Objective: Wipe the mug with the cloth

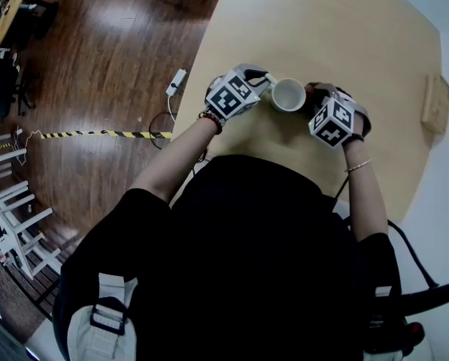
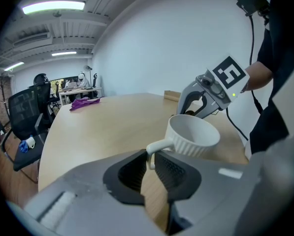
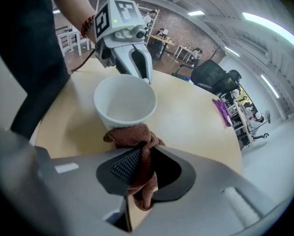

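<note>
A white ribbed mug [image 1: 289,94] is held just above the wooden table [image 1: 344,28] between my two grippers. My left gripper [image 2: 149,167] is shut on the mug's handle [image 2: 155,147], with the cup [image 2: 193,135] just beyond its jaws. My right gripper [image 3: 141,168] is shut on a brown cloth [image 3: 137,146], whose bunched end presses against the mug's near wall [image 3: 124,103]. In the head view the left gripper [image 1: 262,86] is at the mug's left and the right gripper [image 1: 314,104] at its right. The cloth is mostly hidden there.
A purple cloth [image 2: 83,103] lies at the far end of the table. A wooden block [image 1: 437,102] sits near the table's right edge. Office chairs [image 2: 23,117] stand beside the table, and cables [image 1: 168,119] run over the wood floor to its left.
</note>
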Tool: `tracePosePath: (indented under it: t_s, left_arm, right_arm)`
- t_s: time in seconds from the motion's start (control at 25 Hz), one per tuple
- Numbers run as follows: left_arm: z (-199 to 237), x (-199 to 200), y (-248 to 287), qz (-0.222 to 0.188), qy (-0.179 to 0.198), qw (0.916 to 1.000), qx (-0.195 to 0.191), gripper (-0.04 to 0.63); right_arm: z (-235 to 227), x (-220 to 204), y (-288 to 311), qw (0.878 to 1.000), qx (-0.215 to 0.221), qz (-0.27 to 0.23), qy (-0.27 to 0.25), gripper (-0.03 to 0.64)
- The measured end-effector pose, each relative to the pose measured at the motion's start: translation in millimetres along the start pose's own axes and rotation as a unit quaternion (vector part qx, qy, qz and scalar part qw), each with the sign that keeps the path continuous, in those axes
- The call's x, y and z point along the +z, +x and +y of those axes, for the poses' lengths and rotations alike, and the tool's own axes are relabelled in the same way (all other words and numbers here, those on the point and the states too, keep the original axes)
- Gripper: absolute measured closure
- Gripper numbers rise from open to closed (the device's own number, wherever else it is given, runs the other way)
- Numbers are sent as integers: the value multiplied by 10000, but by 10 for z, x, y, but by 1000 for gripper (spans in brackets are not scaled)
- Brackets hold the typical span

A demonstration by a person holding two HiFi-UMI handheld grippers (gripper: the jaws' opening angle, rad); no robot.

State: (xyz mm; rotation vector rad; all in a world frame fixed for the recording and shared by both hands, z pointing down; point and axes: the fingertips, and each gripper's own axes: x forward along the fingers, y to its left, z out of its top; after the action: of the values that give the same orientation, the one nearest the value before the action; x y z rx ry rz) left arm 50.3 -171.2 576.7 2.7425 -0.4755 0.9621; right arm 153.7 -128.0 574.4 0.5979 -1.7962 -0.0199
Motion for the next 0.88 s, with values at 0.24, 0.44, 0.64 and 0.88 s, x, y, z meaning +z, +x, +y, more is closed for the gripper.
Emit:
tracePosePath:
  t_s: [0.24,0.44,0.64,0.88]
  left_arm:
    - [17,13,17,90,72,9998,-130,549]
    - [39,78,80,153,199,9994,-252,552]
    - [29,157,178,227,318,9986,-354,558]
    - [-55,195,304,229,528,9972,-484,578]
  right_arm:
    - [-234,169,-166,9991,-202,-373,-47,552]
    - [-292,246,-186,9984,-104,-532,-139,552]
    - [-187,205,-124,9982,196,-525,-213,552]
    - [-17,140,-55,9970,553,-480,-240,554]
